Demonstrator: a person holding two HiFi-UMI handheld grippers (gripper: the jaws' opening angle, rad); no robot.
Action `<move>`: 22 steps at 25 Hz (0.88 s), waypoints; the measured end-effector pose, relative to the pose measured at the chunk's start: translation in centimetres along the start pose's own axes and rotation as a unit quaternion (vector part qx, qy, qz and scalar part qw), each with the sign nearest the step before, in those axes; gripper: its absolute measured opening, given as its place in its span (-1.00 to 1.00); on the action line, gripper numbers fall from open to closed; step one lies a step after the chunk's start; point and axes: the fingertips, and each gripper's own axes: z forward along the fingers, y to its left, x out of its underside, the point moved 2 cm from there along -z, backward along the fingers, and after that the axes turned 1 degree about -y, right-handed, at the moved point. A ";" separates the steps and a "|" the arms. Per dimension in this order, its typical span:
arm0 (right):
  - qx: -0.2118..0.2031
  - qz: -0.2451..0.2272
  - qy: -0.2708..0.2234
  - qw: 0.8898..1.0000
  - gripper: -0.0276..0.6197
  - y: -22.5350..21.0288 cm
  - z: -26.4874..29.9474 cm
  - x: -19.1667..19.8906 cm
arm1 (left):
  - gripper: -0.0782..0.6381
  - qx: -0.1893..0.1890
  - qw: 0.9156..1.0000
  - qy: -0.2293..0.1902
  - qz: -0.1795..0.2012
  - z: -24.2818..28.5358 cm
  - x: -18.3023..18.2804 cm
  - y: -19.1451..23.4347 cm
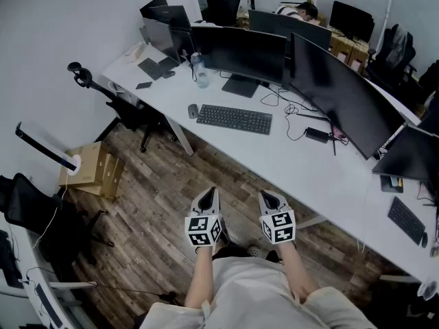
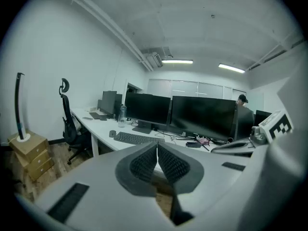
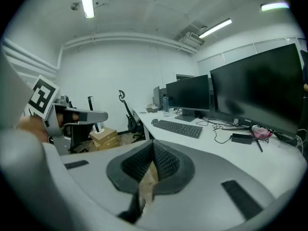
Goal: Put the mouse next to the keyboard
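along the far side of the wood-plank floor runs the long white desk (image 1: 295, 163), the biggest thing in sight and the surface the whole task sits on. on it stand a wide curved monitor (image 1: 343, 94) and a flat monitor (image 1: 240, 50), screens turned toward the person, which leaves a free strip of desk in front of them for working. a black office chair (image 1: 127, 108) stands close by the desk's left end, clear of the way in. near it on the floor is a stack of cardboard boxes (image 1: 92, 166); their flaps are shut, so what they hold can't be seen.

the black keyboard (image 1: 234, 118) lies in front of the flat monitor, roughly parallel to the desk edge, as if set for typing. the left gripper (image 1: 208, 201) and right gripper (image 1: 272, 199) hang side by side, low in front of the person's body, over the floor and well apart from the desk. each has its jaws pressed together with nothing between them. that looks like a carrying posture, with no reach begun.

a clear water bottle (image 1: 199, 70) stands upright behind the keyboard's left end; whether it holds liquid is too small to tell. the mouse (image 1: 193, 111) lies just beside the keyboard's left end, not touching it, which looks close to where the task wants it.
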 end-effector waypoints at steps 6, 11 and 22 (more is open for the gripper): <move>0.002 -0.001 -0.002 1.000 -0.90 -0.6 0.0 -0.1 | -0.71 0.005 1.000 0.002 0.003 0.5 -0.3 -1.0; 0.000 0.000 0.000 1.000 -0.90 -0.6 -0.3 0.2 | -0.72 0.018 0.999 0.027 -0.013 0.2 0.4 -1.6; -0.001 -0.005 0.003 1.000 -0.90 -0.2 -0.6 0.7 | -0.72 0.007 0.999 0.051 -0.018 -0.8 1.0 -1.4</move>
